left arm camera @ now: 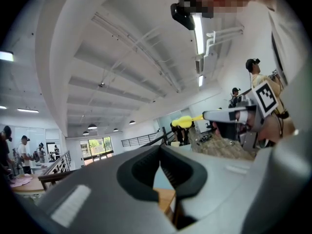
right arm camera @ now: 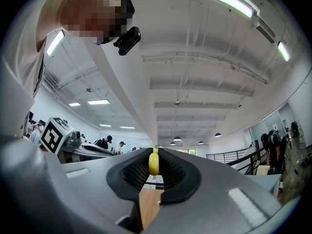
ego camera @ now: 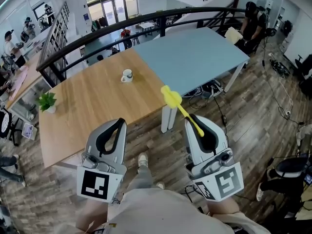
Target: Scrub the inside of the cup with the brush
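A white cup (ego camera: 126, 75) stands on the wooden table (ego camera: 92, 106), well ahead of both grippers. My right gripper (ego camera: 194, 119) is shut on the handle of a yellow brush (ego camera: 171, 97), whose head points up and left toward the table edge. The handle end shows between the pads in the right gripper view, brush (right arm camera: 153, 164), right gripper (right arm camera: 154, 152). My left gripper (ego camera: 120, 123) is held beside it, jaws together with nothing in them. From the left gripper (left arm camera: 160, 152) view, the brush (left arm camera: 183, 122) shows at the right. Both grippers hang short of the table, above the floor.
A small potted plant (ego camera: 47, 103) sits at the wooden table's left end. A blue table (ego camera: 195, 52) adjoins it on the right. A black railing (ego camera: 97, 33) runs behind the tables. Cables (ego camera: 209, 89) lie on the floor under the blue table. People stand at far right and far left.
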A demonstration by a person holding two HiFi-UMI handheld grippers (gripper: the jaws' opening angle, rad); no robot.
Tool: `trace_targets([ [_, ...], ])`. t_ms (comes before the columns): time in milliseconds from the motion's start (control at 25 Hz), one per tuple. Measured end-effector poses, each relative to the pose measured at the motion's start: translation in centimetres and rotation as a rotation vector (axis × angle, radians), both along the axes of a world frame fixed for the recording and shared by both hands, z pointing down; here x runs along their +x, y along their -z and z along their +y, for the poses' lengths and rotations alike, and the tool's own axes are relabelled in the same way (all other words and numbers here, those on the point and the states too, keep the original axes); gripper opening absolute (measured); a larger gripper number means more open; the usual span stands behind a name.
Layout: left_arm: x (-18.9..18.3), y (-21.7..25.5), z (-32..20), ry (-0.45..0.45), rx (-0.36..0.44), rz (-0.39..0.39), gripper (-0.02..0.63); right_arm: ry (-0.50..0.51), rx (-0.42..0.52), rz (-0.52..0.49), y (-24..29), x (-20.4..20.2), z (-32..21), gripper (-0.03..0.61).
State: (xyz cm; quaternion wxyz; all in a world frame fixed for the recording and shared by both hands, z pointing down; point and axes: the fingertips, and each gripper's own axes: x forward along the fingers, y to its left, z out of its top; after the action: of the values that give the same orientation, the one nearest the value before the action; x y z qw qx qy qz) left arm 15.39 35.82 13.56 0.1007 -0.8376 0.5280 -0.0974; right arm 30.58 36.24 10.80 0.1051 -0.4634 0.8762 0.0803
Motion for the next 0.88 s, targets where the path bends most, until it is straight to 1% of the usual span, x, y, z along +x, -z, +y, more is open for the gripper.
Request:
trace_targets([
  [280, -1.7, -1.5, -3.0, -0.001, -0.008, 0.022, 0.003, 0.001, -0.02, 0.03, -1.5, -1.6, -2.9, 0.035],
  [520, -3.5, -2.4, -6.9, 0.0, -0.01, 0.051, 0.002, -0.002, -0.026, 0.065, -2.1, -3.5, -6.5, 0.035],
  [680, -4.8, -2.7, -10.2, -0.002, -0.015, 0.064, 0.002, -0.004, -0.031, 0.069, -2.2, -4.9, -10.0, 0.035],
  [880, -7.1, -3.3, -15.6, 0.004, -0.037, 0.078, 0.003, 0.012, -0.051, 0.081, -2.6, -7.4, -15.3, 0.035],
])
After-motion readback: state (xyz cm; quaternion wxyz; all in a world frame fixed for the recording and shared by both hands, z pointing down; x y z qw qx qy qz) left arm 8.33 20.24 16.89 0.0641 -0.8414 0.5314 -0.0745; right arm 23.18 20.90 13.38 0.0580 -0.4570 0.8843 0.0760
